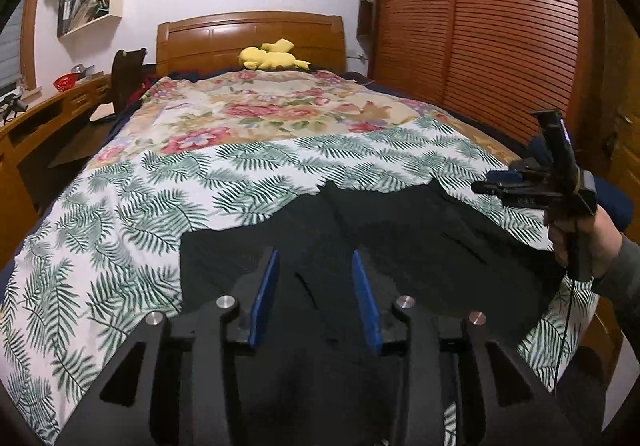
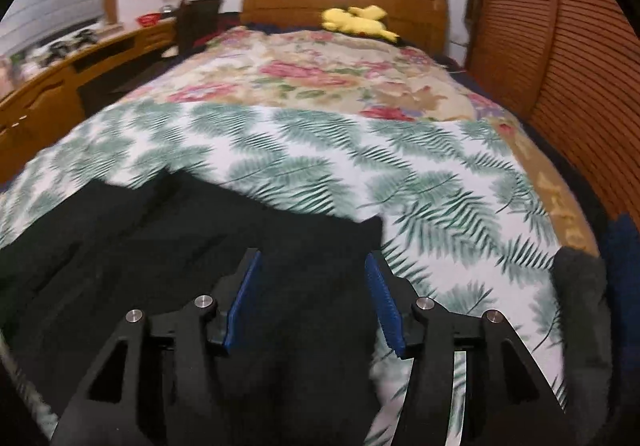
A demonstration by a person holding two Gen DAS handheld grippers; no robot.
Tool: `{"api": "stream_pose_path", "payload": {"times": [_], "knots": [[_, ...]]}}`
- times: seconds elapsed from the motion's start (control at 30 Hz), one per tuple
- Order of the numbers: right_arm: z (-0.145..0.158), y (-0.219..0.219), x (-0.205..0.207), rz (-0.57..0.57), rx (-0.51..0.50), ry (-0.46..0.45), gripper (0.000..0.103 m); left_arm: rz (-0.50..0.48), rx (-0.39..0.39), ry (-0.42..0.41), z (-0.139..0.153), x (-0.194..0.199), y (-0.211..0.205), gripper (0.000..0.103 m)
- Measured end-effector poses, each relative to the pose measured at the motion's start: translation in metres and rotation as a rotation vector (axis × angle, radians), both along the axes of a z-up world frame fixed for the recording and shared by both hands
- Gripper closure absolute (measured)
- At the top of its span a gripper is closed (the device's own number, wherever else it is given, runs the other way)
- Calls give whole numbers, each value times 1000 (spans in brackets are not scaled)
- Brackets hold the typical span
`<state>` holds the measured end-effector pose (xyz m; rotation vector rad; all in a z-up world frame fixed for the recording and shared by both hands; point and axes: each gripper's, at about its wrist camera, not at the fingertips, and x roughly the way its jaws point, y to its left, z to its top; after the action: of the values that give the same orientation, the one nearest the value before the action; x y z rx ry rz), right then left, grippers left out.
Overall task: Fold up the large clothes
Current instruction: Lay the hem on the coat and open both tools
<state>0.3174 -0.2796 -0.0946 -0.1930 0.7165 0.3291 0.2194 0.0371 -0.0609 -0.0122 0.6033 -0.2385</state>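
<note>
Left wrist view: dark garment spread on leaf-print sheet, long axis crosswise. Left gripper open over its middle; right gripper open above its right edge, nearer that end.

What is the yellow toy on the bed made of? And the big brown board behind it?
The yellow toy looks like soft plush fabric: its outline is fuzzy, matte and floppy. The headboard behind it looks like varnished wood: orange-brown, with carved panels and shiny glare along the top. Whether it is solid wood or veneer cannot be told.
</note>
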Motion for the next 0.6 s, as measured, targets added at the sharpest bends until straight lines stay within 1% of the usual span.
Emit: {"api": "stream_pose_path", "payload": {"times": [0.1,0.2,0.33,0.43,0.6], "knots": [[-8,10,-31,62,4,15,48,-20,7,-2,-3,-9,-8,66],[-15,17,-57,106,30,38,48,-33,6,6,-6,-16,-15,66],[-26,26,-84,144,13,49,48,-42,8,14,-10,-24,-22,66],[-31,26,-101,152,-38,41,48,-52,10,18,-14,-30,-25,66],[-30,2,-119,126,-35,51,48,-66,9,39,-23,-42,-30,65]]}}
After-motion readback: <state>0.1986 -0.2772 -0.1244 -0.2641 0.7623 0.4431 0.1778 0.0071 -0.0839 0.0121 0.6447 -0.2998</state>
